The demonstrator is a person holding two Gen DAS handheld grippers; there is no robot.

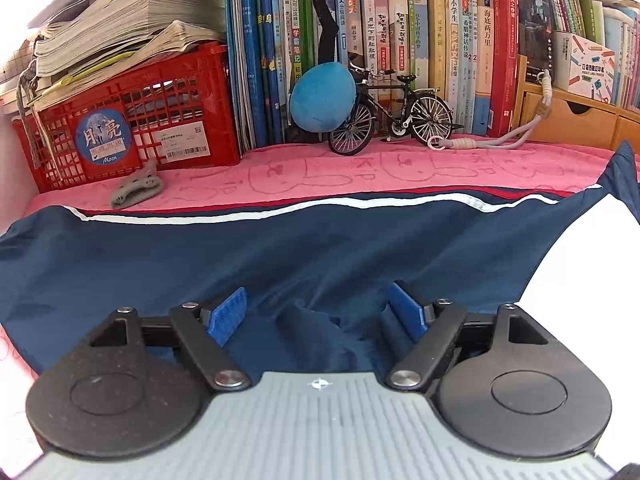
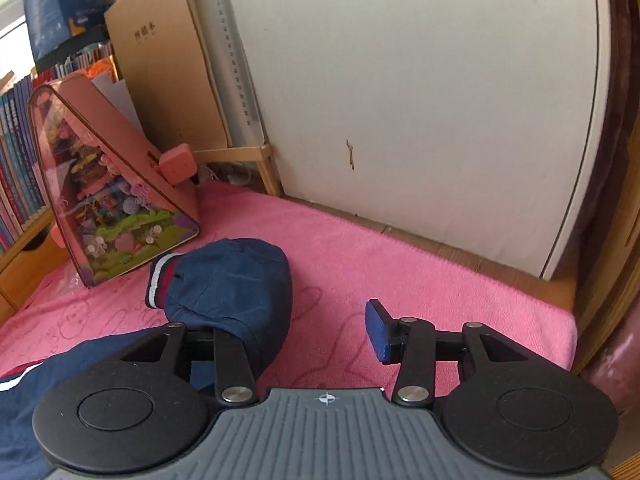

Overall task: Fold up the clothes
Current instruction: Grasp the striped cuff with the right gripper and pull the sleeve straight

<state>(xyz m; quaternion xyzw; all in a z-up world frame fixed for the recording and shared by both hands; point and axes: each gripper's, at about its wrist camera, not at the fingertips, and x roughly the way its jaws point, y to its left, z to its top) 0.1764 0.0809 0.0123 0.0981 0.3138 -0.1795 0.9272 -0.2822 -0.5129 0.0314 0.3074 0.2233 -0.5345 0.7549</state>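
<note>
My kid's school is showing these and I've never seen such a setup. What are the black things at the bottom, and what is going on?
No robot here: a person holds a two-finger gripper in each hand, each with a wide-angle camera looking along its fingers. One picture is from the left gripper, the other from the right gripper. A navy garment with white and red stripes lies on a pink towel before a row of books, a red crate and a model bicycle. The left jaws are open over bunched cloth. The right jaws stand apart beside the garment's cuffed sleeve, which hides one finger; neither clearly holds anything.
</note>
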